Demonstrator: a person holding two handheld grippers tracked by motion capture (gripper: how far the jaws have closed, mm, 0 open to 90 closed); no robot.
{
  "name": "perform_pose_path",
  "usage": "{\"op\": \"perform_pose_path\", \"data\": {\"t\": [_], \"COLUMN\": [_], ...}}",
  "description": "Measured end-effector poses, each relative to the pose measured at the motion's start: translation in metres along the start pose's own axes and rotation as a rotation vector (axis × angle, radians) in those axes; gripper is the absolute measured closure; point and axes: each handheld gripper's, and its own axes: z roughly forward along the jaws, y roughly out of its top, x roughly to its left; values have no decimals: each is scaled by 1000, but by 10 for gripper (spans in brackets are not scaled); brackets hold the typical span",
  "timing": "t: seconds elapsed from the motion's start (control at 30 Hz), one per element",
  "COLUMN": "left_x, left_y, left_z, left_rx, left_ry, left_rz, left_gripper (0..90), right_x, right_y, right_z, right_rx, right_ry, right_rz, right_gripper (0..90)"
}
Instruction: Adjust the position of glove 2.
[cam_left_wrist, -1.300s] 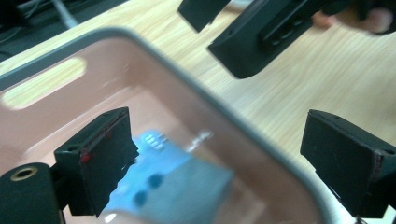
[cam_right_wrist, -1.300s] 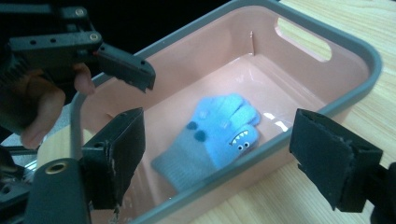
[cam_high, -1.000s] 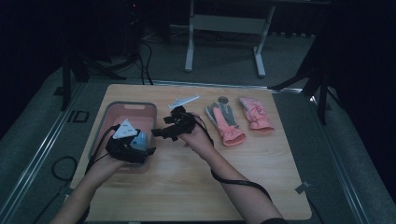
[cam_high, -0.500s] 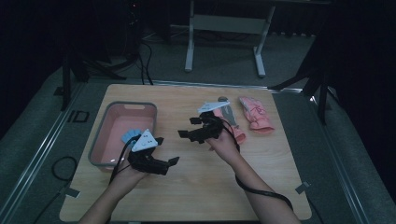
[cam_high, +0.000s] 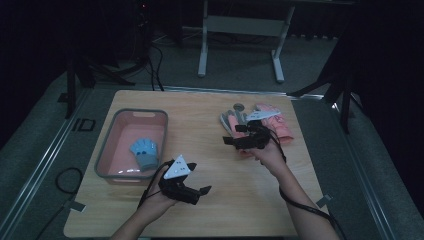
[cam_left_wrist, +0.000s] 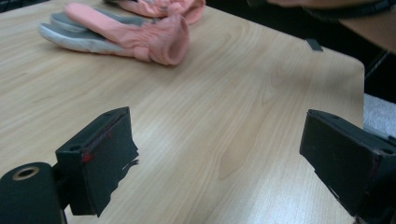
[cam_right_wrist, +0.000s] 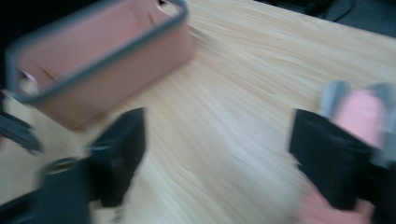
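Note:
A blue glove (cam_high: 145, 152) lies inside the pink tray (cam_high: 107, 150) at the table's left. My left gripper (cam_high: 199, 177) is right of the tray near the front edge, open and empty; in the left gripper view its jaws (cam_left_wrist: 219, 158) frame bare wood. A pink and grey glove (cam_high: 229, 121) and a pink glove (cam_high: 274, 120) lie at the back right, the nearer one (cam_left_wrist: 140, 37) ahead of the left gripper. My right gripper (cam_high: 232, 136) hovers beside these gloves. Its jaws (cam_right_wrist: 219, 158) have just been closing a little, with nothing between them. A glove (cam_right_wrist: 359, 112) shows behind one jaw.
The wooden table (cam_high: 240, 200) has bare surface between the tray and the gloves and along the front. A small round metal piece (cam_high: 238, 106) lies behind the gloves. The tray's grey-rimmed wall (cam_right_wrist: 107, 60) shows blurred in the right gripper view.
My left gripper has come away from the tray toward the front middle, leaving the blue glove in it. The right gripper has moved right to the gloves.

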Motion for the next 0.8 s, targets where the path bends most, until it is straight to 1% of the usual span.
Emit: {"op": "perform_pose_path", "data": {"t": [0.03,0.07,0.1,0.13,0.2,0.27,0.3,0.33,0.37,0.4,0.47,0.5,0.57,0.6,0.67,0.7,0.73,0.77,0.8], "left_x": [-2,-4,-5,-6,-8,-9,-11,-12,-13,-13,-14,-14,-14,-14,-13,-13,-13,-13,-14], "left_y": [-3,-7,-9,-13,-19,-24,-27,-29,-32,-34,-37,-38,-39,-40,-43,-43,-45,-46,-46], "left_z": [3,7,9,12,16,20,21,22,24,25,26,26,25,24,24,24,24,25,25], "left_rx": [5,13,17,18,26,30,26,25,21,16,12,0,-13,-18,-23,-23,-14,-7,-4], "left_ry": [-11,-17,-23,-30,-40,-37,-30,-23,-15,-8,1,18,37,36,32,32,32,28,24], "left_rz": [-2,-8,-9,-13,-21,-20,-18,-17,-18,-14,-9,2,9,3,-16,-16,-17,-16,-18], "left_gripper": [101,101,101,101,101,100,100,94,89,84,42,17,17,17,17,17,17,17,17], "right_x": [-4,-9,-15,-19,-29,-38,-42,-47,-51,-56,-64,-67,-74,-78,-86,-86,-90,-93,-95], "right_y": [-2,-4,-6,-7,-9,-11,-11,-12,-13,-13,-15,-16,-19,-20,-23,-23,-26,-28,-30], "right_z": [-3,-5,-9,-10,-13,-14,-14,-14,-13,-12,-8,-6,1,4,12,12,16,22,27], "right_rx": [2,12,21,24,43,45,49,50,44,41,49,52,55,62,76,76,83,100,107], "right_ry": [-32,-38,-48,-63,-83,-117,-121,-145,-153,-145,-170,-175,-210,-207,-227,-227,-219,-246,-241], "right_rz": [-11,-12,-9,-11,-23,-33,-33,-38,-35,-20,-11,1,5,16,24,24,36,29,29], "right_gripper": [326,399,500,502,594,593,594,599,598,597,591,581,581,578,579,579,578,579,577]}}
